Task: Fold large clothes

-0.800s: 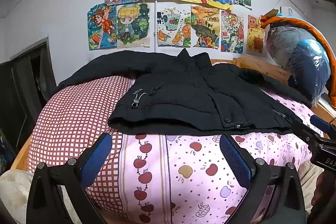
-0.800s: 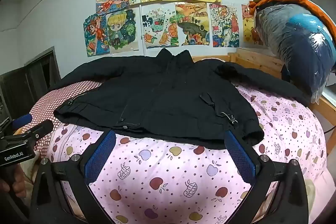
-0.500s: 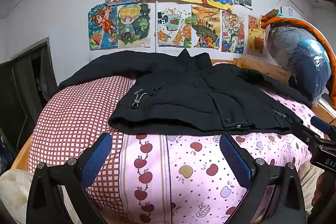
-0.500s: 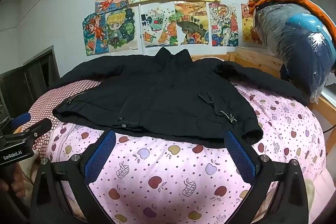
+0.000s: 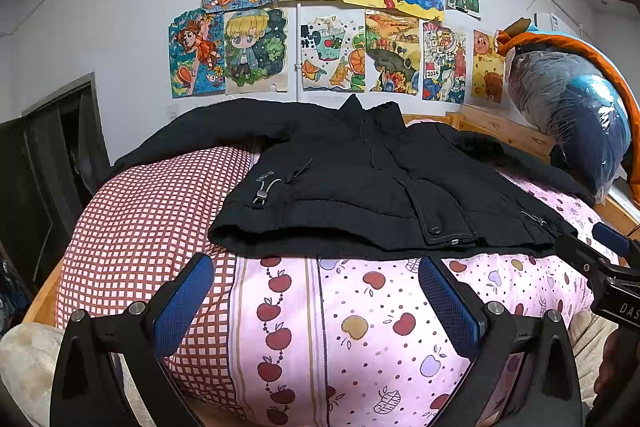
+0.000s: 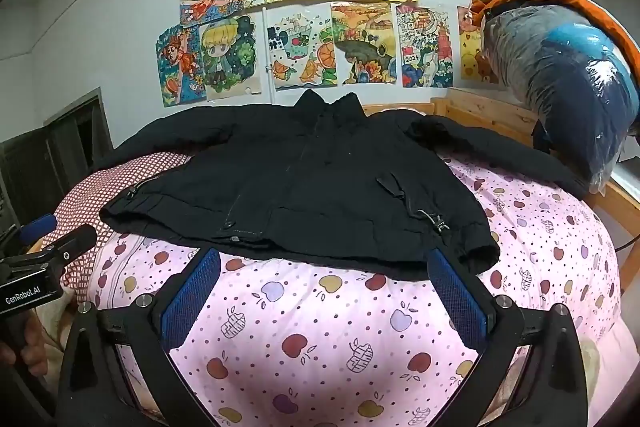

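A black jacket (image 5: 384,187) lies flat on the pink bed cover (image 5: 360,327). The left gripper (image 5: 316,303) and right gripper (image 6: 324,299) are wide open, holding nothing, just in front of it.

Black jacket (image 5: 360,187): laid flat, front up, collar toward the far wall, hem nearest; both sleeves spread left and right. A toggle cord lies on its left pocket area.
Bed (image 5: 500,131): wooden frame, covered by a pink apple-print quilt (image 5: 360,327), with a red-and-white checked cover (image 5: 152,227) on the left.
Left tool (image 5: 316,299): near edge of view, blue-padded jaws wide apart, nothing between them, short of the jacket hem.
Right tool (image 5: 600,267): at the right edge, black body, blue tip; its jaws only partly seen.
Drawings (image 5: 328,23): coloured sheets stuck on the far white wall.
Bagged bedding (image 5: 572,123): blue bundle in clear plastic, far right.
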### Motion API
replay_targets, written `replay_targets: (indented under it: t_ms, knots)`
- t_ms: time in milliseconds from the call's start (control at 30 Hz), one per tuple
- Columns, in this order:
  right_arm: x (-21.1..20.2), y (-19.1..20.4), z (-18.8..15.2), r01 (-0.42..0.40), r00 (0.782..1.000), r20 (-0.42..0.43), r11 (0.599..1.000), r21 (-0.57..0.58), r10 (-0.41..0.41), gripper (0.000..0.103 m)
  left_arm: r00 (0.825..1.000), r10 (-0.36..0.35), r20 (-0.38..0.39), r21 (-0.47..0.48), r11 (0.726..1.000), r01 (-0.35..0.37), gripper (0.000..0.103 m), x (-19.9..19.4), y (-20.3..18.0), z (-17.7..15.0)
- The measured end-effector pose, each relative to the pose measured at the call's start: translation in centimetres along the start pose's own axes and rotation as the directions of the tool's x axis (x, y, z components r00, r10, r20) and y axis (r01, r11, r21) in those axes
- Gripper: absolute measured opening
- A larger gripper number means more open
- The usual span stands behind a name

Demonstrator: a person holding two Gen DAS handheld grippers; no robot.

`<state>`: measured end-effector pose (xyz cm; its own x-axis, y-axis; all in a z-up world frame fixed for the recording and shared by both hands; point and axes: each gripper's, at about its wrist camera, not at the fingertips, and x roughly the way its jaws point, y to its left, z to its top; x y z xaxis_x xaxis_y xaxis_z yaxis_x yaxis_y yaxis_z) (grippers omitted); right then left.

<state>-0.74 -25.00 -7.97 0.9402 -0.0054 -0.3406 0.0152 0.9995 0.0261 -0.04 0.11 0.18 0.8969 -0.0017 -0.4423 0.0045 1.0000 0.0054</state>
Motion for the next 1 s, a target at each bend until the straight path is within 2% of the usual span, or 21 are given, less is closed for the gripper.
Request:
replay_targets:
  t_ms: [1000]
  knots:
    - [-0.07,0.17,-0.38,0.003,1.000,0.000,1.000,-0.001,-0.003,0.102,1.000,0.005,0.009,0.007,1.000,-0.005,0.103,-0.94,-0.09,1.05]
